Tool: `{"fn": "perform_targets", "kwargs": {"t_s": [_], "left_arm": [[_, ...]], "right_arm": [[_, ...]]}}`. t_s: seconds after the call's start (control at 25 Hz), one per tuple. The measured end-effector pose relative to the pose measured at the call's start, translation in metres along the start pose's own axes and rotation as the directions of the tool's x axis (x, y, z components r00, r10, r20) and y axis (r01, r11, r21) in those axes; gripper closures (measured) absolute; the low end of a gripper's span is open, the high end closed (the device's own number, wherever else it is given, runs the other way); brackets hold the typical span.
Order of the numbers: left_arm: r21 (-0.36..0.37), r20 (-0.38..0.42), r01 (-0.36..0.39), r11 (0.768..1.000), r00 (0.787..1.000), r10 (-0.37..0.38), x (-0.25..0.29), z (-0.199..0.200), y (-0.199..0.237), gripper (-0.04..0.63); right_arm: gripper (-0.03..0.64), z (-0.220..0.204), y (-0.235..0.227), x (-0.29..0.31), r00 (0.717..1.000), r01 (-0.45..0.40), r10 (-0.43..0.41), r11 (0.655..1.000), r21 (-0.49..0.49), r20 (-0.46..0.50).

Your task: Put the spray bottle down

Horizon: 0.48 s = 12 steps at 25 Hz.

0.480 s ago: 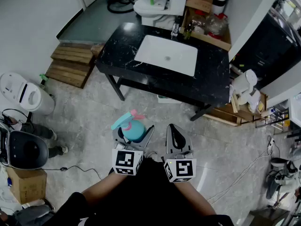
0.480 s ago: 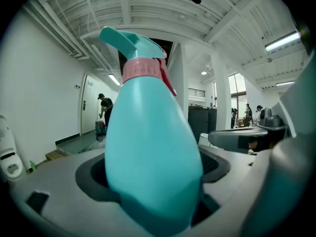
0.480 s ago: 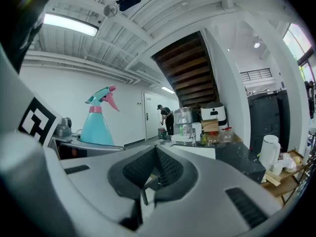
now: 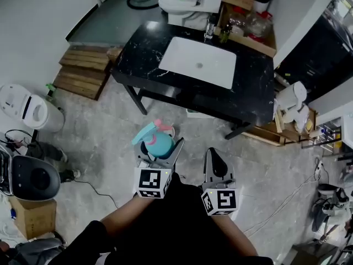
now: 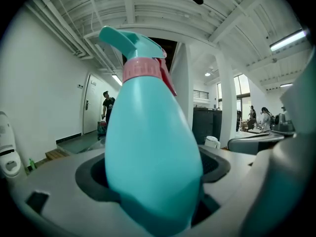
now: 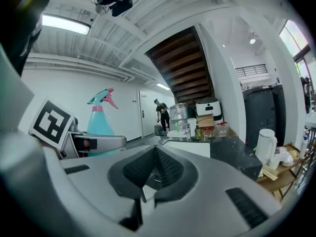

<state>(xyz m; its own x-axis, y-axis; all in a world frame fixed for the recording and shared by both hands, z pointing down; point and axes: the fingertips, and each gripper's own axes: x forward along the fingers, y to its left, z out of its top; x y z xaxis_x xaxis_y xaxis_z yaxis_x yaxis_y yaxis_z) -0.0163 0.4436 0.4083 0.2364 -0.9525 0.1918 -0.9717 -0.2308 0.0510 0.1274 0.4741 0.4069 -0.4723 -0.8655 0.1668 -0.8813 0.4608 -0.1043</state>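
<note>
A grey stone floor (image 4: 105, 137) fills most of the head view. On it stands a black marbled tabletop (image 4: 143, 54) with a white basin (image 4: 198, 62) sunk into its middle. Beside the tabletop's left edge a stepped wooden pallet (image 4: 83, 77) lies on the floor, and a white toilet (image 4: 185, 1) stands beyond the far edge.

Both claws hang over the floor, well short of the tabletop's near edge and roughly level. The left claw (image 4: 160, 149) is spread wide and clenched around the belly of the spray bottle (image 4: 156, 142), which fills the gap between its two jaws. The right claw (image 4: 213, 156), just beside it, is clenched with nothing in it, its ribbed pads meeting at the tips.

The spray bottle is teal with a pink collar and pink trigger. It stands upright in the left claw's grip, in the air, touching neither floor nor tabletop, its nozzle toward the left.
</note>
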Motion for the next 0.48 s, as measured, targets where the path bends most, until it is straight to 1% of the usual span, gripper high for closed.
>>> {"fn": "perform_targets", "kwargs": {"t_s": [0.12, 0.28, 0.36, 0.48], "left_arm": [[0.001, 0.005, 0.022, 1.0, 1.0, -0.022, 0.021, 0.001, 0.0, 0.143], [0.0, 0.004, 0.07, 0.998, 0.998, -0.07, 0.057, 0.005, -0.003, 0.143], [0.007, 0.014, 0.087, 0.996, 0.996, -0.087, 0.077, 0.013, -0.001, 0.143], [0.039, 0.032, 0.105, 0.994, 0.994, -0.107, 0.109, 0.027, 0.009, 0.143]], "right_arm": [[0.6, 0.0, -0.016, 0.013, 0.999, 0.038, -0.038, 0.999, -0.008, 0.005], [0.6, 0.017, -0.042, 0.039, 0.996, 0.089, -0.088, 0.996, -0.032, 0.034], [0.6, 0.027, -0.052, 0.056, 0.994, 0.097, -0.095, 0.994, -0.041, 0.049], [0.6, 0.04, -0.061, 0.089, 0.993, 0.098, -0.095, 0.994, -0.049, 0.067]]}}
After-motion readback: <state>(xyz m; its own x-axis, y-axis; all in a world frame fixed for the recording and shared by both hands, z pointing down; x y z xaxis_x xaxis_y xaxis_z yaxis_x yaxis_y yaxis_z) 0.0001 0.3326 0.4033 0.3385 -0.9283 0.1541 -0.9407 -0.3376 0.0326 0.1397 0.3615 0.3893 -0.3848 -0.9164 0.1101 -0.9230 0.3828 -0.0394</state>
